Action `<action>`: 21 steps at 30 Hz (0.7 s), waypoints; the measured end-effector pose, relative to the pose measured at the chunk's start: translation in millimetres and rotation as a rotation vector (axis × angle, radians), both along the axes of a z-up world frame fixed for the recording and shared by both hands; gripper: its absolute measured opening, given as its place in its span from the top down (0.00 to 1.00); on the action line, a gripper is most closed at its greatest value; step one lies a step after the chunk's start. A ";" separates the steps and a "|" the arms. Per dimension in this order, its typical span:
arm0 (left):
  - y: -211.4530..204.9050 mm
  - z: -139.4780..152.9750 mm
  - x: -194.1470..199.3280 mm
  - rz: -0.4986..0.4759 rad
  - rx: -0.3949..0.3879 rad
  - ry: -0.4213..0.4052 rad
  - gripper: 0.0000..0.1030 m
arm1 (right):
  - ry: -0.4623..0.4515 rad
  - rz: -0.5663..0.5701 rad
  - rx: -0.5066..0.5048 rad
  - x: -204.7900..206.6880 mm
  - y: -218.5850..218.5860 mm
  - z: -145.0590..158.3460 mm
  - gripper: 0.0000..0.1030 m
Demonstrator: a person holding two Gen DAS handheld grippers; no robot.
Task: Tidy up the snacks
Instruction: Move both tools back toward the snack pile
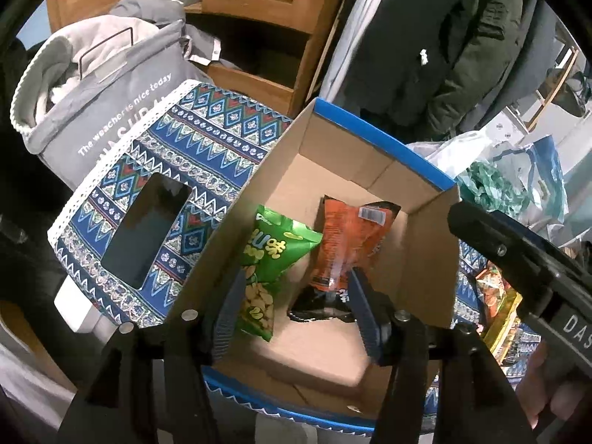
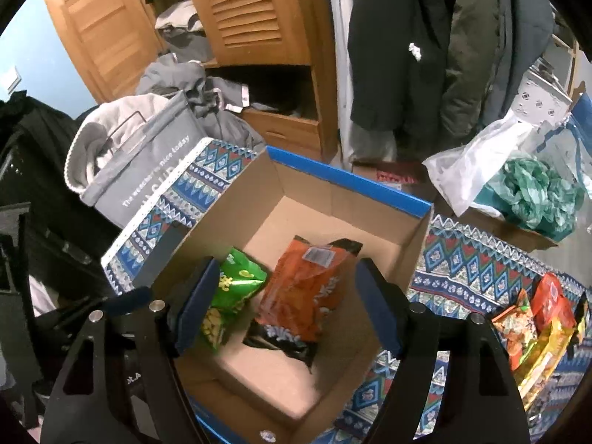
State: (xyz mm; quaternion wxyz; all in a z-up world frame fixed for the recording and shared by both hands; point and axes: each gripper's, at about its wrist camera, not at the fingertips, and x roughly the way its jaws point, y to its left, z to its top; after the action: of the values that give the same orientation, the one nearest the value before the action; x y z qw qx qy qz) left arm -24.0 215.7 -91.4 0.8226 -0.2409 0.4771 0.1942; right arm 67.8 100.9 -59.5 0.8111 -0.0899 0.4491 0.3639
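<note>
An open cardboard box [image 1: 377, 140] with a blue rim stands on a patterned cloth; it also shows in the right wrist view [image 2: 347, 188]. Inside lie a green snack bag [image 1: 272, 255] [image 2: 236, 285] and an orange snack bag [image 1: 344, 244] [image 2: 307, 296]. My left gripper [image 1: 296, 288] is open and empty above the box, its fingers to either side of the two bags. My right gripper [image 2: 288, 285] is open and empty above the box too; its body shows in the left wrist view [image 1: 518, 255]. More snack bags [image 2: 536, 318] lie on the cloth at the right.
A grey laundry bag [image 1: 111, 100] full of clothes stands left of the box. A wooden cupboard [image 2: 244, 11] and hanging coats [image 2: 436, 48] are behind. Plastic bags [image 2: 518, 174] lie at the right. A dark tissue-box cover opening [image 1: 148, 225] is on the cloth.
</note>
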 end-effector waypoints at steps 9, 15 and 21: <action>-24.2 9.8 5.3 -0.044 -0.009 -0.016 0.43 | -0.015 -0.022 -0.033 -2.2 -29.5 -2.0 0.25; -51.5 12.5 13.2 -0.104 -0.011 -0.018 0.42 | -0.009 -0.067 -0.040 0.9 -62.8 -2.8 0.25; -81.0 12.7 21.7 -0.165 -0.010 -0.011 0.42 | 0.002 -0.122 -0.049 5.8 -101.2 -5.5 0.25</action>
State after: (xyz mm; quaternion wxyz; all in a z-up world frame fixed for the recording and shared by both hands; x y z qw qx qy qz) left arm -2.2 134.7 -78.8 0.8371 -0.2057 0.4920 0.1220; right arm 73.6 -0.3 -65.0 0.8287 -0.0821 0.4635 0.3029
